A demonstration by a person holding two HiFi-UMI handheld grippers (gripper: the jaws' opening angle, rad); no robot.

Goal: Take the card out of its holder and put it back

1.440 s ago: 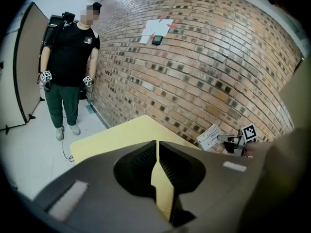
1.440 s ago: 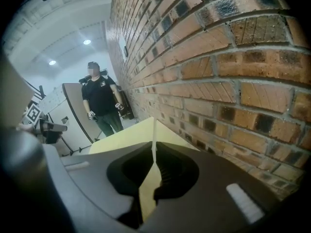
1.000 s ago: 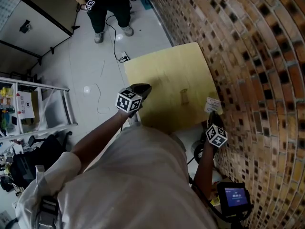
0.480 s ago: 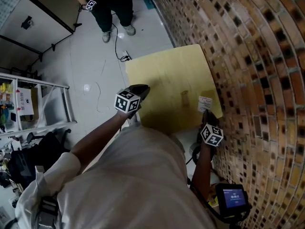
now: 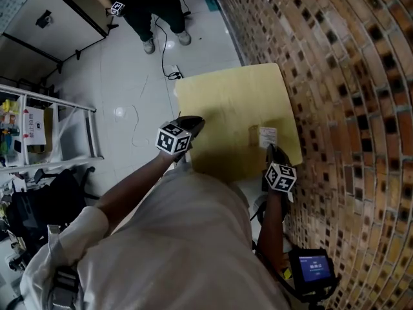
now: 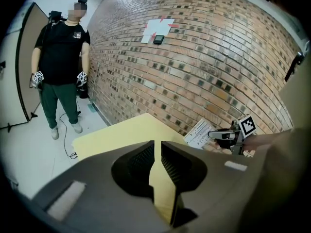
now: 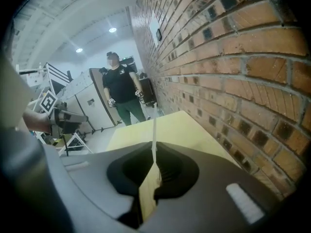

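The head camera looks steeply down past the wearer's torso onto the yellow table (image 5: 226,102) by the brick wall (image 5: 348,76). The cameras on the left gripper (image 5: 192,121) and right gripper (image 5: 271,150) sit close behind their jaws, facing across that table toward a standing person (image 6: 60,57). All 3 views share table, wall and person.

Count entry, one frame.

- Worktop (image 5: 226,102): 1, yellow, set against the brick wall (image 5: 348,108) on the right.
- Card (image 5: 267,136): 1.
- Card holder (image 5: 253,134): 1, just left of the card.
- Near grippers, on the wearer's hands: 2, the left gripper (image 5: 192,121) and the right gripper (image 5: 271,150).
- Second person (image 5: 148,5): 1, far, standing on the floor (image 5: 122,82).
- Far grippers (image 5: 116,8) in that person's hands: 2. Total grippers: 4.
- Marker cubes (image 5: 173,139): 4, one per gripper.
- Screen unit (image 5: 311,268): 1, near right.
- Metal frame (image 5: 64,134): 1, left.
- Floor cable (image 5: 161,44): at least 1; exact count unclear.
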